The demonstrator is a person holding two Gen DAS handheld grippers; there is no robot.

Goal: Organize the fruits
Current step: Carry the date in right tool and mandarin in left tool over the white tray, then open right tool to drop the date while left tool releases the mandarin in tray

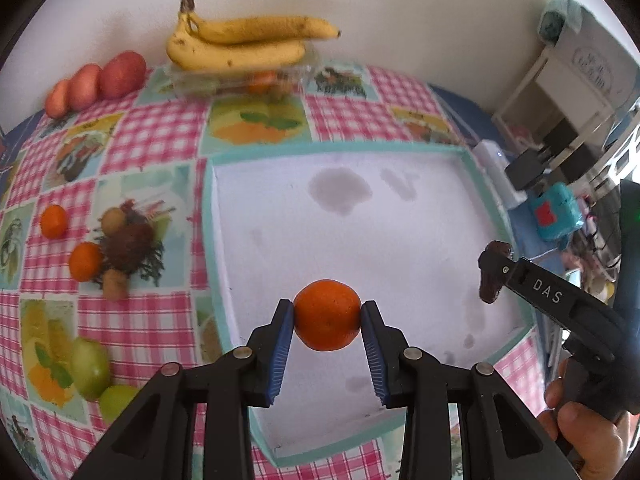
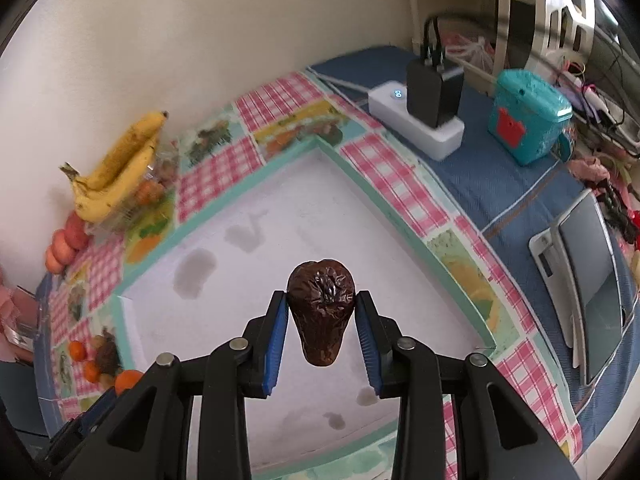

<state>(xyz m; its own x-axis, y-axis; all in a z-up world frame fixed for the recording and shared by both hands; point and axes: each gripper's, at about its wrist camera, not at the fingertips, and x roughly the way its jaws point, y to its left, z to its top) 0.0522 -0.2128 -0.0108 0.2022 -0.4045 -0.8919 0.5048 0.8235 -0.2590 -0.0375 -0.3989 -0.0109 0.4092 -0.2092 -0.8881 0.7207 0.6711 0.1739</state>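
Pinching above the white tray [image 1: 400, 200]: left gripper [image 1: 327, 322] a firm, light tangerine [image 1: 327, 314] at its waist; right gripper [image 2: 321, 322] a soft, wrinkled brown fruit [image 2: 320, 312].

The left gripper [image 1: 327, 322] clamps a small orange [image 1: 327, 314] between its blue pads, above a white tray [image 1: 400, 240] with a teal rim lying on the checked cloth of the counter [image 1: 160, 312]. At right, the right gripper [image 1: 493, 276] pinches a dark wrinkled fruit [image 1: 491, 292]. Far off lie bananas [image 1: 240, 42] and red apples [image 1: 96, 82]; at left, two more oranges [image 1: 68, 244]; near left, green fruits [image 1: 92, 368].
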